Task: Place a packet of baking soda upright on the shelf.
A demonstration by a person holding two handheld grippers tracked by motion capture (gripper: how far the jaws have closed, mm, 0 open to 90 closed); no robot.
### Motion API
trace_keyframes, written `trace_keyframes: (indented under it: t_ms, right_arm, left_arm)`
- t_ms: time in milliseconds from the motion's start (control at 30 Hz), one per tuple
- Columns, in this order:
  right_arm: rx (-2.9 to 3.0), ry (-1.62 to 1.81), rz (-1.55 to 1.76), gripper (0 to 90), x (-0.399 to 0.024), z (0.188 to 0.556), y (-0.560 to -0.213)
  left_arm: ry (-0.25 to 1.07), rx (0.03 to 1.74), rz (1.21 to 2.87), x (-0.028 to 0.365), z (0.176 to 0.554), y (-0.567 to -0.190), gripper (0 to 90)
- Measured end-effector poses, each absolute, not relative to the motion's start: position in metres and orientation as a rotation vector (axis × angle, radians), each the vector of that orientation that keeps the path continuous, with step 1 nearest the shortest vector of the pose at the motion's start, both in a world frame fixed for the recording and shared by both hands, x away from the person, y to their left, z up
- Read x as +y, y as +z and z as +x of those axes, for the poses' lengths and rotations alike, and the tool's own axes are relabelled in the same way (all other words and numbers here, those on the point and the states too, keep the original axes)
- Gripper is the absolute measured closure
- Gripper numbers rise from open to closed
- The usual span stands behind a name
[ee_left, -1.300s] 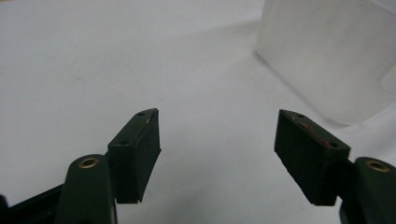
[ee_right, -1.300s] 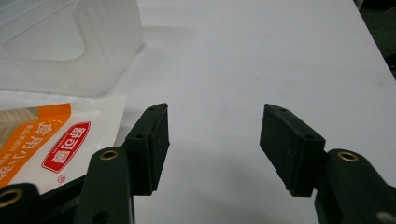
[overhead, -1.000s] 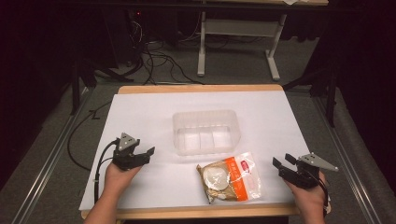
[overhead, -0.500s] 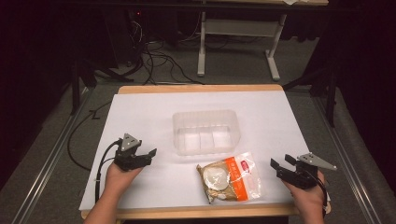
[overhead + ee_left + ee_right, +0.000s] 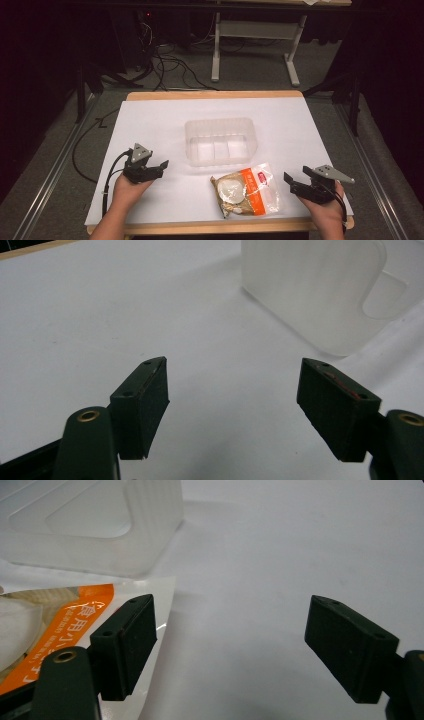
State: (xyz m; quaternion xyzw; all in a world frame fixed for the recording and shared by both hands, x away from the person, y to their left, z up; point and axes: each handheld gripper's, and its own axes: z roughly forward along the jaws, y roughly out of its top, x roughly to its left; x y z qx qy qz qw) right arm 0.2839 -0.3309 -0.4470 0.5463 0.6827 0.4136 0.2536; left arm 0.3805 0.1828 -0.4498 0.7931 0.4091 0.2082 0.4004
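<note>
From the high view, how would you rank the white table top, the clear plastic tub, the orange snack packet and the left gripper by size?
1. White table top
2. Clear plastic tub
3. Orange snack packet, somewhat smaller than the tub
4. Left gripper, smallest

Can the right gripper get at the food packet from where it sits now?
Probably yes. The right gripper has just been opening, with nothing between its jaws, and the food packet lies flat on the table beside it with bare surface between. The plastic tub stands farther back, out of the way.
</note>
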Motion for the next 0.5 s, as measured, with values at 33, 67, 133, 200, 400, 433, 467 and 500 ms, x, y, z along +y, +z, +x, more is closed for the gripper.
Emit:
trace_keyframes:
  t_ms: [33, 67, 133, 200, 400, 433, 467, 500]
  right_arm:
    - [1.863, 1.129, 1.48, 21.2, -0.33, 0.284, -0.447]
    - [1.865, 1.135, 1.48, 21.1, -0.328, 0.283, -0.447]
    - [1.876, 1.148, 1.473, 21.1, -0.324, 0.282, -0.447]
    - [1.893, 1.151, 1.463, 21.1, -0.32, 0.282, -0.447]
    - [1.97, 1.144, 1.425, 21.3, -0.303, 0.281, -0.45]
    - [1.986, 1.15, 1.416, 21.3, -0.3, 0.281, -0.452]
    - [1.997, 1.146, 1.413, 21.3, -0.298, 0.281, -0.453]
    - [2.014, 1.133, 1.416, 21.3, -0.295, 0.282, -0.454]
  left_arm:
    - [0.528, 1.035, 2.007, 0.183, 0.38, -0.45, 29.2]
    - [0.527, 1.035, 2.008, 0.183, 0.38, -0.45, 29.2]
    - [0.526, 1.035, 2.01, 0.182, 0.38, -0.45, 29.1]
    - [0.528, 1.029, 2.018, 0.181, 0.38, -0.451, 29.1]
    - [0.535, 1.02, 2.031, 0.179, 0.38, -0.451, 29.1]
    - [0.535, 1.02, 2.031, 0.179, 0.379, -0.451, 29.1]
    - [0.535, 1.019, 2.032, 0.179, 0.379, -0.451, 29.1]
    - [0.535, 1.018, 2.033, 0.179, 0.38, -0.451, 29.1]
